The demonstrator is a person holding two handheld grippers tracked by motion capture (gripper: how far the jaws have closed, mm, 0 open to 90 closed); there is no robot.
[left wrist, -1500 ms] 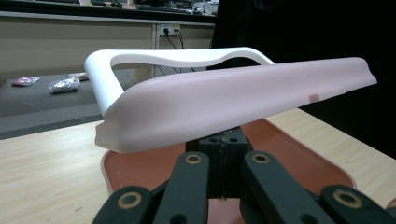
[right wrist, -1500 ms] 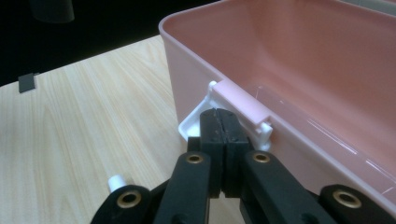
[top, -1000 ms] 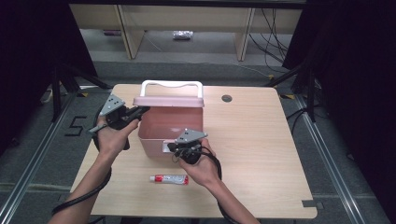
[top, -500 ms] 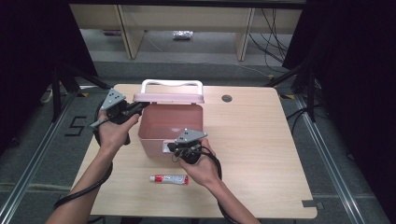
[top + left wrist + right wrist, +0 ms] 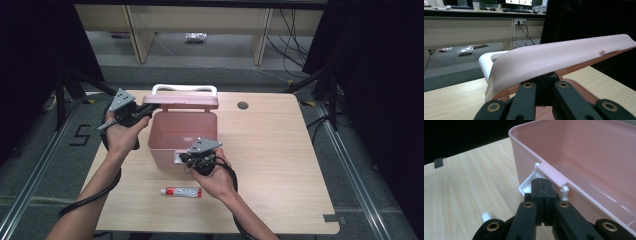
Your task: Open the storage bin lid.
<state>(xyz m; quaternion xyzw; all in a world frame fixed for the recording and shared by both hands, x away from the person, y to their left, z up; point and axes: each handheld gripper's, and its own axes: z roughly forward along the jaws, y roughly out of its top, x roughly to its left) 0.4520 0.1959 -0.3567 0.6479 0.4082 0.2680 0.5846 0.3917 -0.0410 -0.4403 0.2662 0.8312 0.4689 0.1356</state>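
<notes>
A pink plastic box stands open in the middle of the table, its lid raised at the far side, with a white handle behind it. My left gripper is shut, and its tips sit under the lid's left edge. In the left gripper view the lid lies over the closed jaws of my left gripper, beside the handle. My right gripper is shut at the box's near wall. Its tips touch the white latch below the box rim.
A small white tube with a red label lies on the wooden table near the front edge, left of my right hand. Its cap is in the right gripper view. A round cable hole sits at the back.
My left gripper has moved a little up and away with the lid's edge, and the lid stands slightly more open. The right gripper has stayed at the latch.
</notes>
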